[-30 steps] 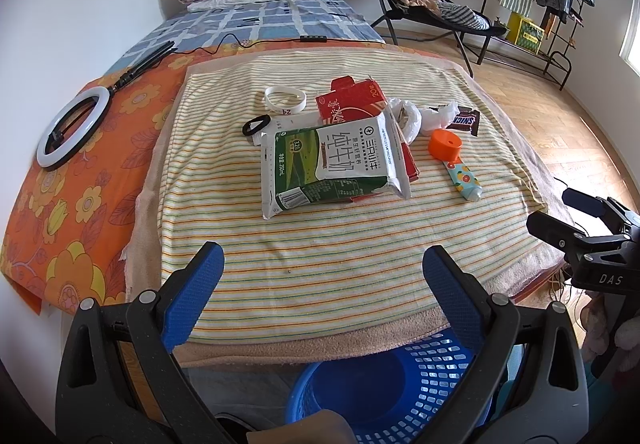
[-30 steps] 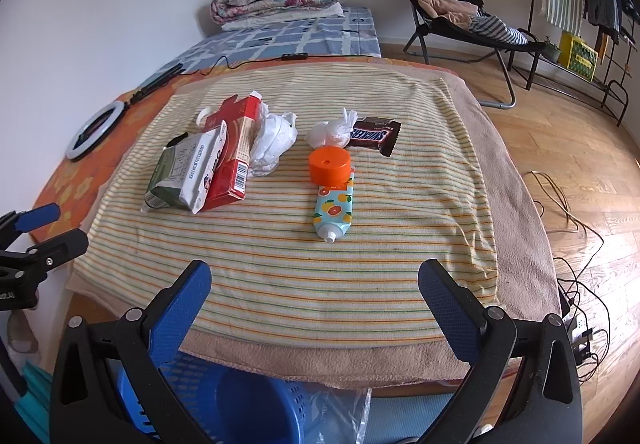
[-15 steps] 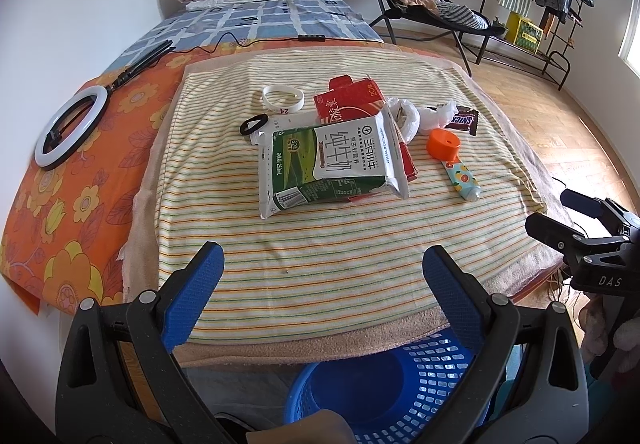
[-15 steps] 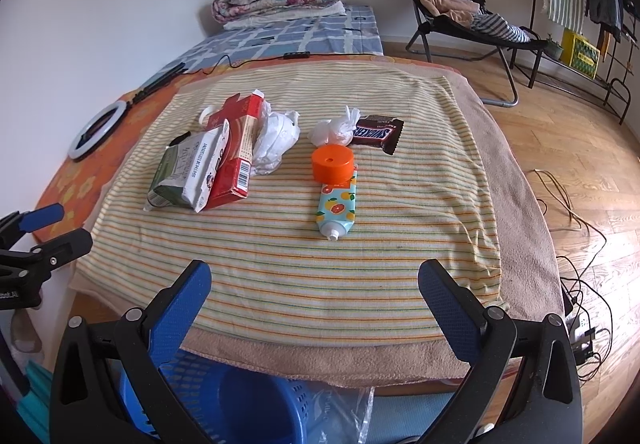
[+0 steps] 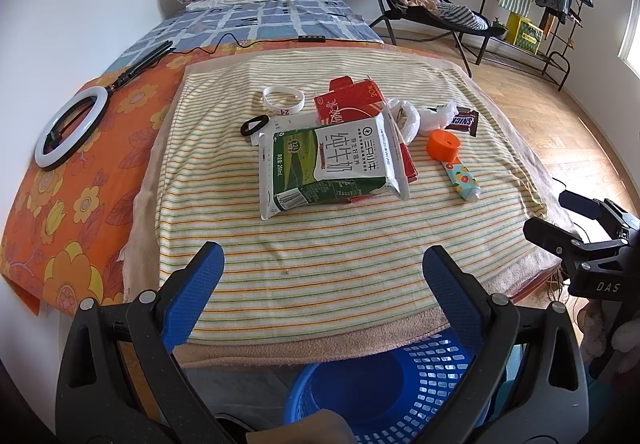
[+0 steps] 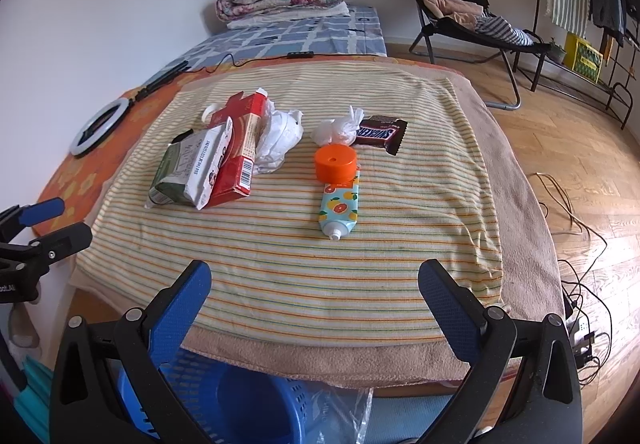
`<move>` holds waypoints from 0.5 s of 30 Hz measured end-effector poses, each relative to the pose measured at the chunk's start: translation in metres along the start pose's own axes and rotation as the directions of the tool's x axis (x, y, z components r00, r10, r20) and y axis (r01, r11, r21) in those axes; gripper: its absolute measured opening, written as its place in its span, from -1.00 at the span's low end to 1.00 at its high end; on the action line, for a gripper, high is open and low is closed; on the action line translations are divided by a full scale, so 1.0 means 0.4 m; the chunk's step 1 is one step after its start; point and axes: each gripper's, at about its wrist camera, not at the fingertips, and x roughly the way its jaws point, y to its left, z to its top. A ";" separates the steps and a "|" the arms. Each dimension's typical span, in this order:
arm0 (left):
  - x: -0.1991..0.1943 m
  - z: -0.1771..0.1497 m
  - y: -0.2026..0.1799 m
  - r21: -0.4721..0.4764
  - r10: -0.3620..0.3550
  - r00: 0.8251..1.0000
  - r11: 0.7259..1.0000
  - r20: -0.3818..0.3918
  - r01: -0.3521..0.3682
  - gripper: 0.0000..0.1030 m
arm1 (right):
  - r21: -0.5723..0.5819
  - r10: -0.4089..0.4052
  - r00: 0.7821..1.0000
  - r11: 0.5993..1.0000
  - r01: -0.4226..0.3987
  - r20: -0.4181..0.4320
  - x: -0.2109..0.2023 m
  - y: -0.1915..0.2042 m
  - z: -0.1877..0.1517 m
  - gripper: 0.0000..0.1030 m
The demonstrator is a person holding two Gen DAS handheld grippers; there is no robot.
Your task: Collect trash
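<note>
Left gripper [image 5: 322,276] and right gripper [image 6: 314,292] both spread wide, gripping nothing, above striped cloth's [image 6: 360,252] near edge; milk carton [image 5: 328,168] leaning on red carton [image 6: 240,152] mid-cloth; fruit-print tube [image 6: 340,206] toward right edge; blue basket [image 5: 384,388] below near edge.

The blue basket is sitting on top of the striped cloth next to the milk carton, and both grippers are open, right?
Not quite. The blue basket sits below the near edge of the striped cloth, not on it; the left wrist view shows this. The milk carton lies on the cloth, and the left gripper and right gripper are both open.
</note>
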 end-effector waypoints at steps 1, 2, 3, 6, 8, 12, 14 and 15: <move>0.000 -0.001 -0.001 0.000 0.000 1.000 1.000 0.000 0.000 0.97 | -0.001 0.002 1.000 1.000 -0.002 0.000 0.000 0.000 0.000 0.99; 0.000 0.001 0.000 -0.001 0.000 1.000 1.000 0.000 0.000 0.97 | -0.002 0.005 1.000 1.000 -0.005 -0.001 0.001 -0.001 0.000 0.99; 0.000 0.000 0.000 0.000 0.000 1.000 1.000 0.000 0.000 0.97 | -0.003 0.006 1.000 1.000 -0.006 -0.001 0.001 -0.001 0.000 0.99; -0.001 -0.002 -0.001 0.003 0.002 1.000 1.000 0.001 -0.002 0.97 | -0.009 0.006 1.000 1.000 -0.006 0.001 0.001 -0.002 0.000 0.99; -0.001 -0.001 -0.001 0.001 0.002 1.000 1.000 0.000 -0.002 0.97 | -0.012 0.004 1.000 1.000 -0.004 0.004 0.001 -0.003 0.000 0.99; -0.001 -0.001 -0.001 0.002 0.002 1.000 1.000 0.000 -0.002 0.97 | -0.010 0.012 1.000 1.000 -0.012 0.011 0.000 -0.010 -0.002 0.99; -0.001 -0.002 -0.002 0.009 0.002 1.000 1.000 0.002 -0.002 0.97 | -0.005 0.023 1.000 1.000 -0.023 0.018 -0.001 -0.017 -0.005 0.99; 0.003 0.003 0.004 0.012 0.002 1.000 1.000 0.005 -0.002 0.97 | -0.001 0.032 0.999 1.000 -0.032 0.021 -0.002 -0.020 -0.005 0.99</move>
